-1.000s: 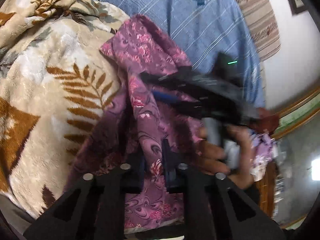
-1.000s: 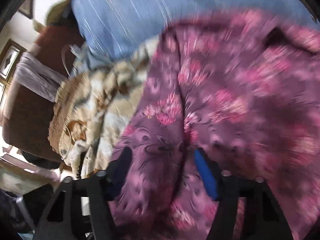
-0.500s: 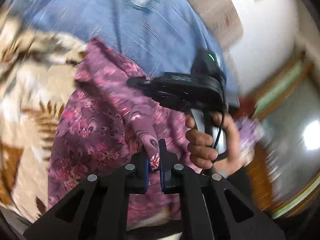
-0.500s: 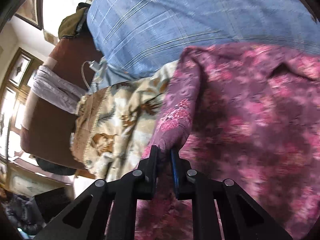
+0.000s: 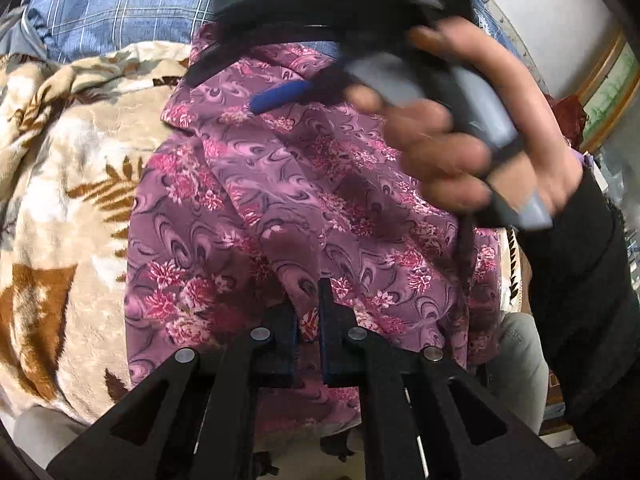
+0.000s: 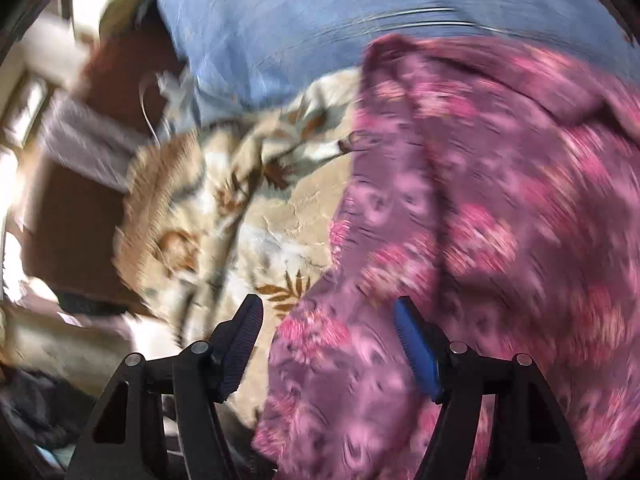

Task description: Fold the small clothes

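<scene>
A purple garment with pink flowers [image 5: 280,208] lies spread on a beige leaf-patterned blanket [image 5: 68,184]. My left gripper [image 5: 307,320] is shut on a fold at the garment's near edge. My right gripper [image 6: 328,320] is open, its jaws wide apart over the garment's left edge [image 6: 460,220], holding nothing; that view is blurred by motion. In the left wrist view the right gripper [image 5: 280,94] hovers above the far part of the garment, held by a hand [image 5: 460,140].
A blue checked cloth [image 5: 120,0] covers the bed behind the blanket and also shows in the right wrist view [image 6: 320,20]. A brown chair with a pale cloth [image 6: 72,152] stands at the left. A wall and framed edge [image 5: 608,92] are at the right.
My right gripper was shut on the garment's edge half a second ago; now it has opened and let go. My left gripper has stayed shut on the fold and the garment lies flatter.
</scene>
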Demonstrator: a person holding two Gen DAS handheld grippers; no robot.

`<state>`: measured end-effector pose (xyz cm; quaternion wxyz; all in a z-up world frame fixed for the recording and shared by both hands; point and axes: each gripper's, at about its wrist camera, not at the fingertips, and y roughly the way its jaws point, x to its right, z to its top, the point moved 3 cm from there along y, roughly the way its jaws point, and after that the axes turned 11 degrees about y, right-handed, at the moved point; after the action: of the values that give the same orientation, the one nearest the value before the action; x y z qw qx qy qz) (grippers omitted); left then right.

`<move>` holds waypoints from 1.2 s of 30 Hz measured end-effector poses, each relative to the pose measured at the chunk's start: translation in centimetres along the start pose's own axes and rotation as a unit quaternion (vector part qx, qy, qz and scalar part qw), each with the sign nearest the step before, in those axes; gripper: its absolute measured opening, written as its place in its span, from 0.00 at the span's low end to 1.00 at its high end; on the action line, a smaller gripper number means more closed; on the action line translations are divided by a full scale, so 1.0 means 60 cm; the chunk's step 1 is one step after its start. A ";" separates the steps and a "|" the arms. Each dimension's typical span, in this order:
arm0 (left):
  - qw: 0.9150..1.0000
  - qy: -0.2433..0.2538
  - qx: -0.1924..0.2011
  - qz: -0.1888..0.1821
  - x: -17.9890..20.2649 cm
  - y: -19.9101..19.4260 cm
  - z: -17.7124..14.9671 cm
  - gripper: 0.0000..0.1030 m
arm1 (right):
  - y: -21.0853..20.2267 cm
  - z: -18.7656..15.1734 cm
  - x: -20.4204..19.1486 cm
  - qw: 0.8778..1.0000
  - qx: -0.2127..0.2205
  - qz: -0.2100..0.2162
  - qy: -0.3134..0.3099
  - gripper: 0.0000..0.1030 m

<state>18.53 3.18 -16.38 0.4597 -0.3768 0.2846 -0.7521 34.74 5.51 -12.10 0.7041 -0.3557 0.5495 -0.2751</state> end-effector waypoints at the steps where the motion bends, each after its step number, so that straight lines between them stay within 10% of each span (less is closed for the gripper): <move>1: 1.000 -0.004 -0.001 0.000 -0.004 0.002 -0.001 0.05 | 0.024 0.006 -0.018 0.999 -0.012 -0.035 -0.017 0.63; 6: 1.000 -0.001 -0.001 0.005 -0.001 -0.006 -0.010 0.05 | 0.096 -0.020 -0.048 0.981 -0.068 -0.153 -0.099 0.42; 8: 1.000 -0.003 0.001 0.005 -0.003 -0.016 -0.014 0.05 | 0.100 -0.035 -0.029 0.977 -0.079 -0.174 -0.097 0.06; 14: 0.999 -0.003 0.041 0.028 -0.003 -0.098 0.006 0.05 | 0.009 -0.024 -0.016 0.995 -0.038 -0.078 -0.054 0.02; 20: 0.988 0.103 0.056 0.097 0.089 -0.148 0.068 0.06 | -0.146 0.002 -0.007 0.992 0.062 0.112 0.020 0.02; 24: 0.989 0.139 -0.007 0.054 0.125 -0.060 0.052 0.06 | -0.150 -0.035 0.108 0.988 0.090 0.079 0.098 0.02; 27: 0.990 0.125 -0.068 0.008 0.122 0.010 0.005 0.10 | -0.088 -0.055 0.196 0.988 0.064 0.024 0.136 0.03; 30: 0.991 0.078 -0.099 -0.045 0.110 0.018 -0.046 0.34 | -0.063 -0.086 0.237 0.986 0.036 0.029 0.161 0.09; 34: 0.996 0.019 -0.052 -0.070 0.070 -0.045 -0.076 0.55 | -0.145 -0.124 0.218 0.984 0.099 0.041 0.145 0.64; 36: 0.996 -0.009 -0.039 -0.075 0.050 -0.058 -0.082 0.56 | -0.193 -0.169 0.199 0.981 0.136 0.055 0.129 0.67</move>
<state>11.92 2.33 -15.52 0.3893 -0.4215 0.2808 -0.7694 27.85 -12.69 -11.15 0.6830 -0.1875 0.6122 -0.3515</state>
